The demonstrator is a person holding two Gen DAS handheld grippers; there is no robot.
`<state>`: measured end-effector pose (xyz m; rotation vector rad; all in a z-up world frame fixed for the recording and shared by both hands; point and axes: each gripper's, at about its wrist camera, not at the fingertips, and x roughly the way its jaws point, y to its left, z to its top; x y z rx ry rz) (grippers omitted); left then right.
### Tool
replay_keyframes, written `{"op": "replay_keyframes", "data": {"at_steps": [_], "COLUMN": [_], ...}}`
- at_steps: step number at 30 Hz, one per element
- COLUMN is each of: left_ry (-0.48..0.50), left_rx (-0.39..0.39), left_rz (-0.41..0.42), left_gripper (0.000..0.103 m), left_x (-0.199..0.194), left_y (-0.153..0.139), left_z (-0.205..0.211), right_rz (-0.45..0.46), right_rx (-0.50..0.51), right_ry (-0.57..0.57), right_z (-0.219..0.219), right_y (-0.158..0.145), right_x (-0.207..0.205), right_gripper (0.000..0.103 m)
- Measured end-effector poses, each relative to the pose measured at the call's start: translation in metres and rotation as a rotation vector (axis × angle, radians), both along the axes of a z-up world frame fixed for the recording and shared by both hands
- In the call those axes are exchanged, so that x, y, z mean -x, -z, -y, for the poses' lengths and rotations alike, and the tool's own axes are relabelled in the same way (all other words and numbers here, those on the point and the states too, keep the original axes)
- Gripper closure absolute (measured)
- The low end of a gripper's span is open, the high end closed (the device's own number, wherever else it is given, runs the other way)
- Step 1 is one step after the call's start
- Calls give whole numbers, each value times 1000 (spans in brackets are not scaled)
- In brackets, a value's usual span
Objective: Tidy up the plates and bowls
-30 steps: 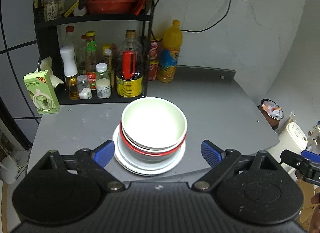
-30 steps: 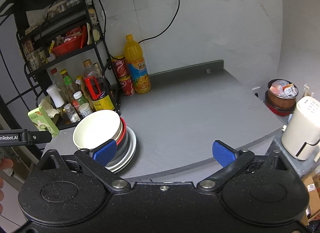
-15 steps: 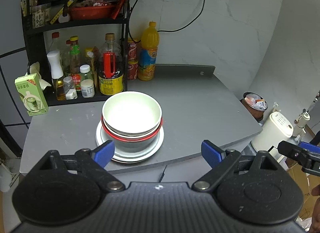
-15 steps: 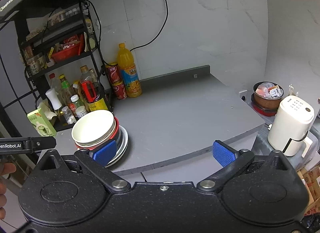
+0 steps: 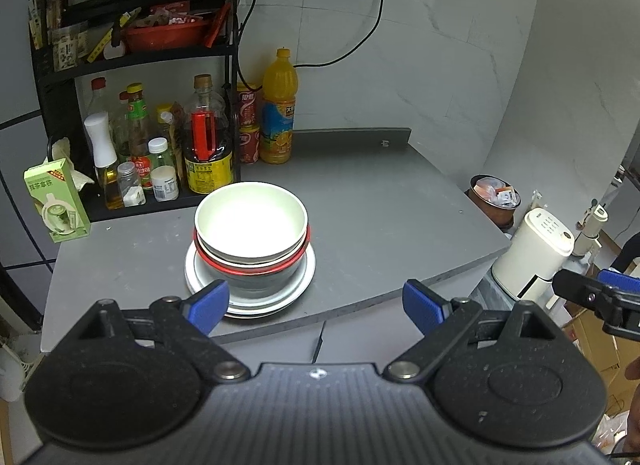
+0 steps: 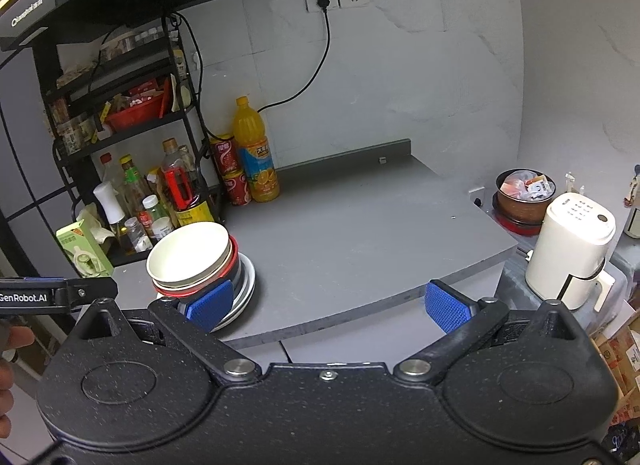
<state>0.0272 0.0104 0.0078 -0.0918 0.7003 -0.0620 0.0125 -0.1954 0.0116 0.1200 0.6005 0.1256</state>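
Note:
A stack of bowls [image 5: 251, 225] sits on white plates [image 5: 294, 285] near the front edge of the grey counter [image 5: 380, 217]; the top bowl is cream white, with a red-rimmed bowl under it. The same bowl stack [image 6: 192, 257] on its plates [image 6: 246, 285] shows at the left in the right wrist view. My left gripper [image 5: 316, 307] hangs open in front of the counter edge, short of the stack, holding nothing. My right gripper [image 6: 328, 305] is open too, off the counter edge and right of the stack.
A black rack [image 5: 132, 57] with sauce bottles [image 5: 206, 141] stands at the back left, beside an orange juice bottle [image 5: 279, 121] and red cans [image 5: 249, 137]. A green carton [image 5: 56, 205] sits at the left edge. Off the counter's right side stand a white kettle [image 6: 572, 253] and a brown bin [image 6: 524, 197].
Both grippers have drawn back and away from the counter, so the stack looks smaller and farther. The stack itself has not moved. Both stay open.

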Motion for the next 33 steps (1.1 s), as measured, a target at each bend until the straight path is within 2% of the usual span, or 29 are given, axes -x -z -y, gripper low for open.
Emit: {"op": "replay_keyframes", "data": {"at_steps": [20, 33], "left_ry": [27, 42], "left_rx": [6, 11], "left_rz": [7, -18], "left_gripper": [11, 11], "left_x": [7, 16], "left_y": [1, 11], "left_z": [-4, -3], "right_rz": [4, -43], "right_rx": [20, 25], "right_ry": [15, 4], "right_z": [-3, -10], "right_y": [-4, 9], "right_x": [14, 23], "right_gripper": [0, 0]}}
